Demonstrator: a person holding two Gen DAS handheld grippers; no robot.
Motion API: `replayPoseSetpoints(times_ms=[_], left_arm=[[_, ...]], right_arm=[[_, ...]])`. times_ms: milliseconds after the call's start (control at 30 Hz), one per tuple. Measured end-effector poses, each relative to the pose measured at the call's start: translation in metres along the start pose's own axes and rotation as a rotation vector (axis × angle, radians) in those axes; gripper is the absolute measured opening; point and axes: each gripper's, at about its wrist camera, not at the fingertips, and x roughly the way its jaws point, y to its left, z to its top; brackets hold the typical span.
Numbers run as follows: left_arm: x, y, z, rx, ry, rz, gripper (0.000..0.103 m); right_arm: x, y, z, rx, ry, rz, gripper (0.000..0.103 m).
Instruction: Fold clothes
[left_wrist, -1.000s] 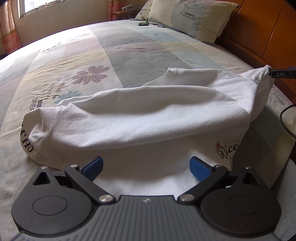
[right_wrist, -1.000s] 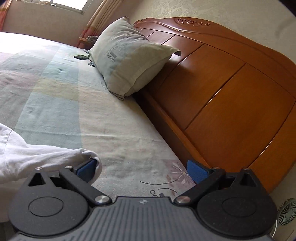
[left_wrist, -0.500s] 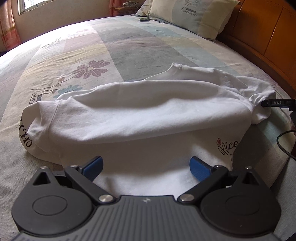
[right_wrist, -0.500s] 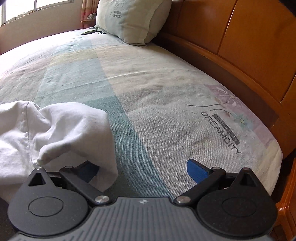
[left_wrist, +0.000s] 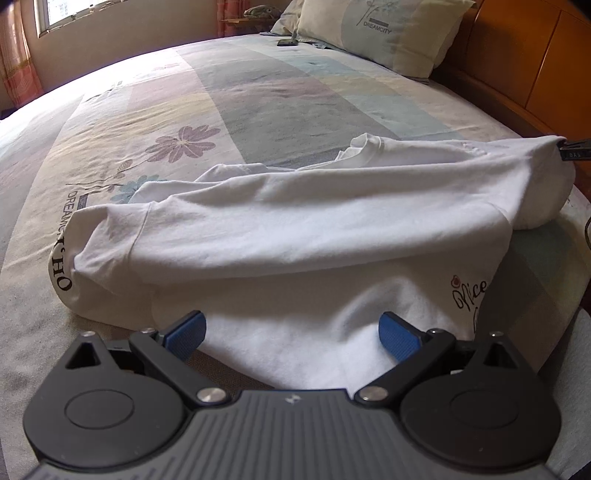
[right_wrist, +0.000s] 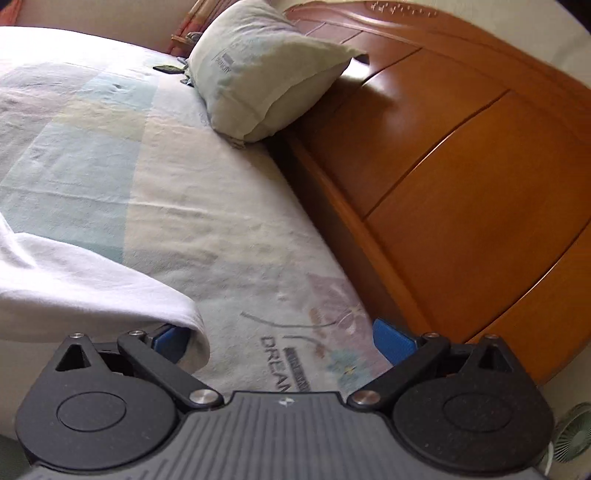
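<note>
A white T-shirt (left_wrist: 295, 229) with black print lies bunched across the bed, one layer rolled over the lower part. My left gripper (left_wrist: 291, 334) is open, its blue pads (left_wrist: 184, 334) spread over the shirt's near hem, gripping nothing. My right gripper (right_wrist: 280, 341) is open too; a corner of the shirt (right_wrist: 92, 288) drapes over its left pad (right_wrist: 170, 338) and hangs lifted off the bed. In the left wrist view the right gripper's tip (left_wrist: 576, 153) shows at the shirt's raised far right end.
The bed (left_wrist: 258, 85) has a pastel striped cover with flower prints. A pillow (right_wrist: 266, 70) leans on the wooden headboard (right_wrist: 461, 166). A dark phone (left_wrist: 286, 42) lies near the pillow. A small fan (right_wrist: 569, 439) stands at lower right.
The right gripper dipped toward the bed, then rose again with the shirt's corner draped on its left pad, lifting the shirt's right end. The left gripper stayed open at the hem.
</note>
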Motion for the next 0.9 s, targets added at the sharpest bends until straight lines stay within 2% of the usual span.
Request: replayPoseSetpoints(times_ms=[67,100,167,267,400,500,733,900], left_arm=[[-0.001,0.000,0.000,0.000,-0.004,-0.002,0.100],[-0.002,0.001,0.000,-0.001,-0.005,-0.001,0.100],[-0.003,0.002,-0.001,-0.003,-0.007,0.001,0.100],[-0.008,0.006,-0.004,-0.009,-0.009,0.003,0.100],[-0.014,0.013,-0.007,-0.012,-0.010,0.012,0.100],[-0.018,0.019,-0.007,-0.023,-0.012,0.034,0.100],[-0.025,0.036,-0.010,-0.084,-0.031,0.044,0.100],[-0.028,0.053,-0.016,-0.106,-0.029,0.081,0.100]], right_arm=[[-0.012,0.003,0.010,-0.069,-0.086,-0.105,0.103],[-0.015,0.005,0.012,-0.077,-0.090,-0.102,0.103],[-0.015,0.008,0.012,-0.077,-0.043,-0.033,0.103],[-0.016,0.013,0.002,-0.043,0.026,0.110,0.103],[-0.028,0.025,-0.015,0.024,0.116,0.367,0.103],[-0.047,0.033,-0.016,0.066,0.132,0.530,0.103],[-0.115,0.073,0.020,0.107,-0.029,0.811,0.103],[-0.161,0.139,0.047,0.030,-0.146,1.034,0.103]])
